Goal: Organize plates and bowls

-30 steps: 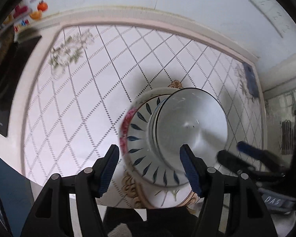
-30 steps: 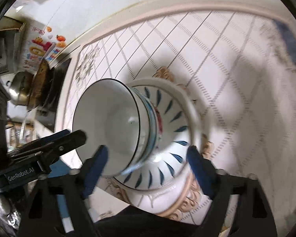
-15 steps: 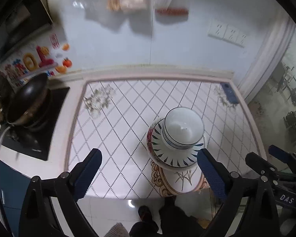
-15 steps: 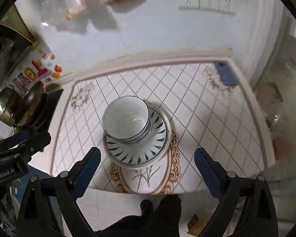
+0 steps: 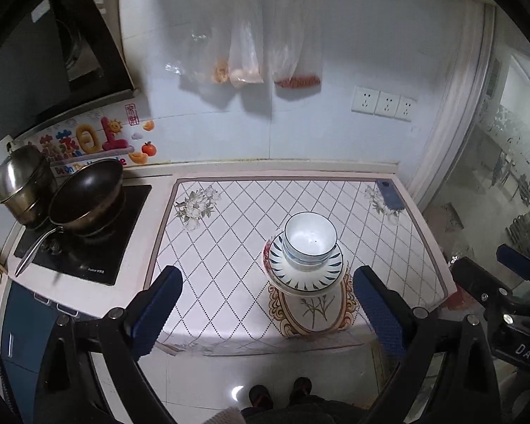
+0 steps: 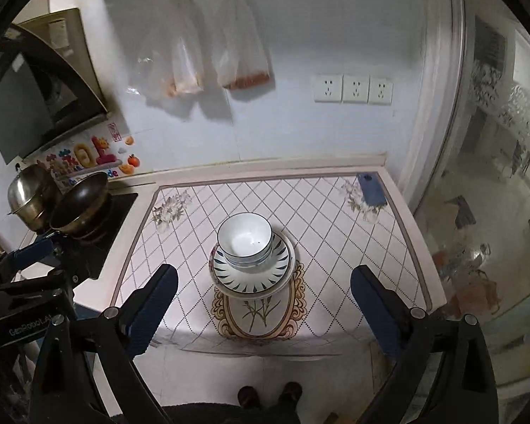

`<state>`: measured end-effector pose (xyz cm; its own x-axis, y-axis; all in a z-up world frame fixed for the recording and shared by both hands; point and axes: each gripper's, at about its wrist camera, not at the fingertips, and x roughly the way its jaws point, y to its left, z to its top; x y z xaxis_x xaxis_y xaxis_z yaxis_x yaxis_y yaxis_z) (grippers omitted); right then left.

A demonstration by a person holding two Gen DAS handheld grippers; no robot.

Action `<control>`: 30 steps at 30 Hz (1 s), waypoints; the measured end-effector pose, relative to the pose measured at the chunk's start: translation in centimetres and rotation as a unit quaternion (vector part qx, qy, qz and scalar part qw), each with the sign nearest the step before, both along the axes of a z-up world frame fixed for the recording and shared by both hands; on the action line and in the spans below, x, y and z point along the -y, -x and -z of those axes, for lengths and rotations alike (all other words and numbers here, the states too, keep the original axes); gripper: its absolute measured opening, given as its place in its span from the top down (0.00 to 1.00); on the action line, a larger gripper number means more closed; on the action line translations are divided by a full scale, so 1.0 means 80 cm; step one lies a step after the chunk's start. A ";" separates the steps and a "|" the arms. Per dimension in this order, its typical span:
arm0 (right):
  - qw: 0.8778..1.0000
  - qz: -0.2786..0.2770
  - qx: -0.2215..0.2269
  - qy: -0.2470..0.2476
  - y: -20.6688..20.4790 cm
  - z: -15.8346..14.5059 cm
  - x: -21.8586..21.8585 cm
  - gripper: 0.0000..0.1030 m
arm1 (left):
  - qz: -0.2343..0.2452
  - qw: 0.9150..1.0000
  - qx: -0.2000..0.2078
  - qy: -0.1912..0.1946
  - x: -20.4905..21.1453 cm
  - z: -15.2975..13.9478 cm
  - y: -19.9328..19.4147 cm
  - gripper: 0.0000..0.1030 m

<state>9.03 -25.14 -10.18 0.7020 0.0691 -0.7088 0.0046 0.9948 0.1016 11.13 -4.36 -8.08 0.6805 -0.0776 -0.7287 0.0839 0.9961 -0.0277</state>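
Your left gripper (image 5: 263,304) and right gripper (image 6: 263,304) both gape wide, nothing between their blue pads, high over the counter. At twelve o'clock of each, the white bowl (image 5: 310,238) sits stacked on the blue-petal plate (image 5: 305,274), atop more plates, on the patterned mat (image 5: 229,233). Farther off, at ten o'clock, a dark wok (image 5: 84,194) rests on the black hob (image 5: 88,247)

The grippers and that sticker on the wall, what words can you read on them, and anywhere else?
"GenRobot.AI" on the left gripper's body, seen from the right wrist.
"DAS", cut off at the frame edge, on the right gripper's body, seen from the left wrist.
"BeiOn", uncertain, on the colourful wall sticker; its large characters are not legible.
Small print on the black induction cooktop: too small to read.
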 end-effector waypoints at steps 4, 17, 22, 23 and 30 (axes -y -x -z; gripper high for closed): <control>1.000 -0.001 0.012 0.004 0.022 -0.016 0.001 0.03 | -0.011 1.000 0.018 -0.004 -0.003 -0.014 0.021 0.04; 0.999 0.000 0.038 0.003 0.048 -0.040 0.006 0.02 | -0.028 0.999 0.026 -0.008 -0.010 -0.021 0.046 0.04; 0.999 -0.001 0.041 0.005 0.047 -0.041 0.008 0.02 | -0.030 0.999 0.030 -0.009 -0.010 -0.022 0.052 0.04; 0.999 -0.001 0.041 0.005 0.048 -0.041 0.009 0.02 | -0.031 0.999 0.031 -0.009 -0.010 -0.023 0.053 0.04; 0.999 -0.007 0.045 0.007 0.049 -0.041 0.009 0.02 | -0.032 0.999 0.032 -0.009 -0.008 -0.024 0.054 0.04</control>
<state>5.08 -25.86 -6.89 0.7614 0.0698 -0.6445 -0.0183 0.9961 0.0862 6.81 -3.69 -6.16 0.7293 -0.0189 -0.6839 0.0207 0.9998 -0.0055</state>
